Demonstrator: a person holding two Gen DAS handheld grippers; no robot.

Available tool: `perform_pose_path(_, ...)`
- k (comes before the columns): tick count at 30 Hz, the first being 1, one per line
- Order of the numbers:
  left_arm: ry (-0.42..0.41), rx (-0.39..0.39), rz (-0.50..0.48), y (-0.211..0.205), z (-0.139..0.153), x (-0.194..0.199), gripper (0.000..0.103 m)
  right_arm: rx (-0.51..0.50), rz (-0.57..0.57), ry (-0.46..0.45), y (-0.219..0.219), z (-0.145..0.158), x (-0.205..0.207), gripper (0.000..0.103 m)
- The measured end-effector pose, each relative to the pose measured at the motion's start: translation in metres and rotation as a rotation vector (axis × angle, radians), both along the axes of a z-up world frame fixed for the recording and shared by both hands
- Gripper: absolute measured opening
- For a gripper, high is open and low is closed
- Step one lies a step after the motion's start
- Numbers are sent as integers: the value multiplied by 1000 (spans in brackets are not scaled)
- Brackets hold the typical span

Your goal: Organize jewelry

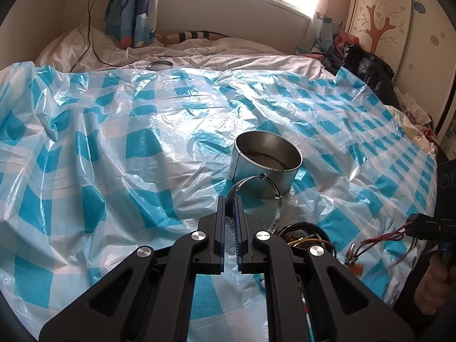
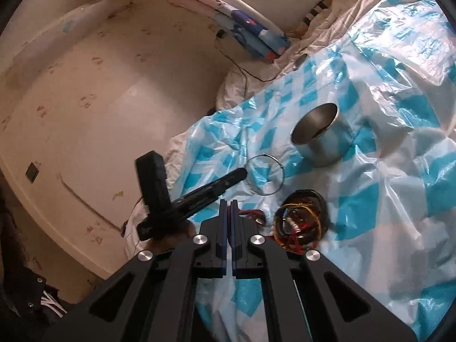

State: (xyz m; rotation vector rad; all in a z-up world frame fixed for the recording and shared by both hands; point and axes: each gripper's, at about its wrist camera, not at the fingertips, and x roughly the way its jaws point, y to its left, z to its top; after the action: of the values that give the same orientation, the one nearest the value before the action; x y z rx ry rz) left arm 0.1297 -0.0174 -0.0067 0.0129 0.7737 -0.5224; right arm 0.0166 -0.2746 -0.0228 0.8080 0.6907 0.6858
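Observation:
My left gripper (image 1: pixel 230 202) is shut on a silver bangle (image 1: pixel 278 211), holding it upright just in front of a round open metal tin (image 1: pixel 265 168) on the blue-checked plastic sheet. The right wrist view shows that bangle (image 2: pixel 265 175) held by the left gripper (image 2: pixel 242 173) near the tin (image 2: pixel 322 139). My right gripper (image 2: pixel 230 203) is shut on a red cord (image 2: pixel 250 213); the left wrist view shows the right gripper (image 1: pixel 413 219) at the right edge with red cords (image 1: pixel 382 236) trailing. A pile of cord bracelets (image 2: pixel 299 222) lies on the sheet below the tin, also in the left wrist view (image 1: pixel 305 235).
The tin's lid (image 1: pixel 160 65) lies at the far edge of the sheet. A black cable (image 1: pixel 91 31) runs from a wall socket onto the bed. Black bags and clothes (image 1: pixel 367 68) are heaped at the far right. The bed's edge and wall (image 2: pixel 85 114) are to the left.

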Motion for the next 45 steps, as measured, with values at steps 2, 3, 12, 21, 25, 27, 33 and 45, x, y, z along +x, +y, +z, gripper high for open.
perform_pose_path(2, -7, -27, -10, -1, 3, -1, 5, -2, -13, -6, -2, 4, 3, 3)
perform_pose_path(3, -10, -34, -13, -2, 5, -1, 5, 0, -20, -7, -3, 6, 7, 3)
perform_pose_path(12, -16, -124, -48, -18, 15, 10, 5, -34, -66, -27, -21, 30, 65, 3)
perform_pose_path(21, -16, -119, -92, -62, 18, 64, 5, -101, -64, -43, -19, 39, 127, 3)
perform_pose_path(25, 53, 14, -135, -94, 0, 86, 6, -156, -60, -27, -13, 30, 150, 3)
perform_pose_path(27, 53, 78, -126, -96, -6, 87, 11, -203, -69, -3, -7, 22, 161, 3)
perform_pose_path(33, 22, 61, -40, -54, 13, 77, 47, -247, -18, 175, 10, -26, 195, 38)
perform_pose_path(45, 168, 2, -112, -31, -16, 27, 47, -405, -139, 197, -24, -6, 138, 71)
